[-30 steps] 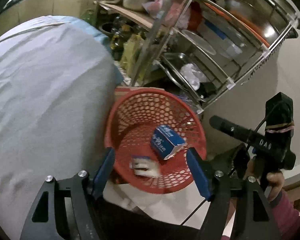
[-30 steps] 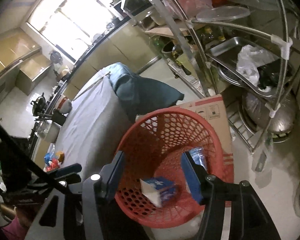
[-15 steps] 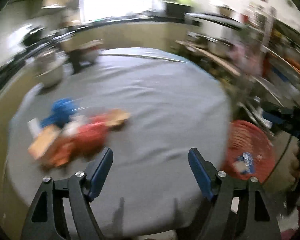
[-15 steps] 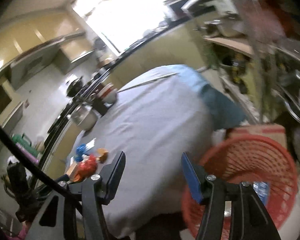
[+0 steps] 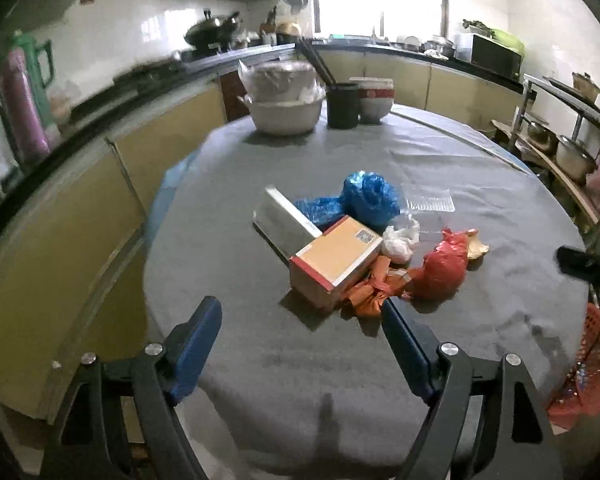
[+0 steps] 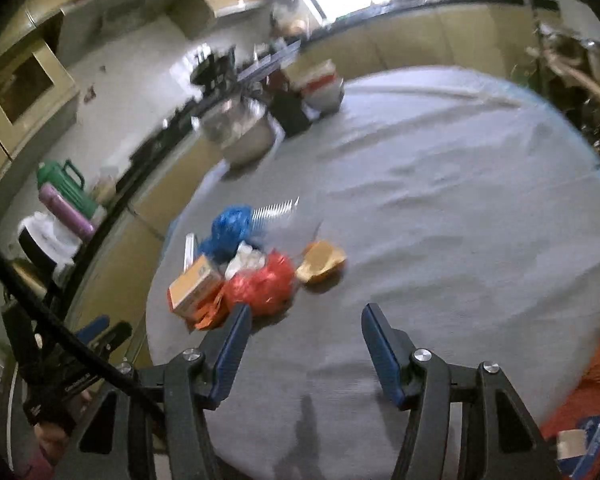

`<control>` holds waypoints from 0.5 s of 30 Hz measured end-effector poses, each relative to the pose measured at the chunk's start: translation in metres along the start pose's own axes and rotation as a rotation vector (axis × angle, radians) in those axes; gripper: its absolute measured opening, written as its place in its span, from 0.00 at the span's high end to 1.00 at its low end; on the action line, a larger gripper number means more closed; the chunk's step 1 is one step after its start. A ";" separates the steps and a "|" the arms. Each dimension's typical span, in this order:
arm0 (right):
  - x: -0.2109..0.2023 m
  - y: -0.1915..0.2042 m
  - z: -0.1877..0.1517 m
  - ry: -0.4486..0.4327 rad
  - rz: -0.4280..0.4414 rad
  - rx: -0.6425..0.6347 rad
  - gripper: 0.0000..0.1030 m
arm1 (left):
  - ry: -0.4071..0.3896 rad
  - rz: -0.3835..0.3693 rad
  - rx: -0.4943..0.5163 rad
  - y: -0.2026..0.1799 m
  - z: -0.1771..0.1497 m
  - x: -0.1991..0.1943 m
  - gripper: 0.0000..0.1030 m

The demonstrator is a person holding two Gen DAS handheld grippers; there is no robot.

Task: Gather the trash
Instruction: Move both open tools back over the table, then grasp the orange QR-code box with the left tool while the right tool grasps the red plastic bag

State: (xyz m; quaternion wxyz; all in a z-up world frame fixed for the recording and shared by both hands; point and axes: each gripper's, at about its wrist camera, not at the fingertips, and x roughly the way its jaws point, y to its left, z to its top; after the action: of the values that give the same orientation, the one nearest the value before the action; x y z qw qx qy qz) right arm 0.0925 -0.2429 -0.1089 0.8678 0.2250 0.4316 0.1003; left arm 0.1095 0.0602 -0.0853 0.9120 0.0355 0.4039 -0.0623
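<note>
A heap of trash lies on the grey-clothed round table [image 5: 284, 380]: a blue bag [image 5: 366, 200], a silvery box [image 5: 284, 224], a tan box with a red edge [image 5: 336, 260], white crumpled paper [image 5: 400, 238], a red bag [image 5: 440, 268] and orange wrappers [image 5: 374, 292]. My left gripper [image 5: 300, 320] hovers just short of the tan box, its jaws opening with nothing between them. My right gripper [image 6: 306, 316] is open and empty, near the red bag [image 6: 260, 284]. The red basket [image 6: 596, 380] beside the table holds a blue box [image 6: 588, 440].
White bowls [image 5: 286, 110], a black cup with chopsticks [image 5: 342, 104] and a red-banded bowl [image 5: 374, 98] stand at the table's far side. A metal rack with pots [image 5: 572, 156] is on the right. Kitchen counters run behind and to the left.
Both grippers have swung away from above the red basket to face the table and the trash heap. The basket now sits at the lower right edge of both views.
</note>
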 end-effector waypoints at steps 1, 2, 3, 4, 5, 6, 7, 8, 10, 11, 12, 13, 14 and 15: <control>0.011 0.004 0.000 0.027 0.003 0.009 0.43 | 0.013 -0.013 -0.008 0.003 0.001 0.005 0.20; 0.019 0.006 0.001 0.045 0.016 0.017 0.44 | 0.025 -0.029 -0.015 0.006 0.003 0.011 0.20; 0.026 0.006 0.002 0.066 0.027 0.031 0.44 | 0.033 -0.046 -0.018 0.008 0.005 0.017 0.20; 0.037 0.008 0.004 0.088 0.036 0.054 0.44 | 0.036 -0.064 -0.014 0.010 0.008 0.023 0.20; 0.043 0.008 0.006 0.100 0.045 0.069 0.45 | 0.036 -0.075 -0.009 0.012 0.010 0.025 0.20; 0.051 0.010 0.008 0.113 0.057 0.088 0.45 | 0.034 -0.088 0.000 0.013 0.013 0.030 0.20; 0.059 0.011 0.010 0.127 0.066 0.111 0.45 | 0.034 -0.095 0.006 0.013 0.015 0.034 0.20; 0.065 0.012 0.012 0.134 0.074 0.132 0.45 | 0.034 -0.109 0.013 0.013 0.018 0.038 0.20; 0.078 0.015 0.015 0.146 0.074 0.171 0.45 | 0.040 -0.148 0.021 0.014 0.023 0.045 0.20; 0.083 0.017 0.016 0.151 0.071 0.184 0.45 | 0.040 -0.170 0.024 0.014 0.026 0.048 0.20; 0.088 0.018 0.018 0.157 0.071 0.195 0.45 | 0.036 -0.195 0.030 0.014 0.028 0.051 0.20; 0.095 0.020 0.019 0.169 0.065 0.206 0.45 | 0.032 -0.217 0.037 0.013 0.030 0.053 0.20; 0.098 0.021 0.020 0.176 0.060 0.213 0.45 | 0.033 -0.239 0.045 0.013 0.031 0.056 0.20; 0.103 0.021 0.021 0.184 0.059 0.224 0.45 | 0.040 -0.264 0.052 0.011 0.033 0.060 0.20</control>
State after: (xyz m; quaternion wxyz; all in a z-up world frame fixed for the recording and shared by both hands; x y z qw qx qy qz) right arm 0.1722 -0.1924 -0.1605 0.7906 0.3230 0.5112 0.0969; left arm 0.1753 0.0626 -0.1078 0.8864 0.0072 0.4215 -0.1914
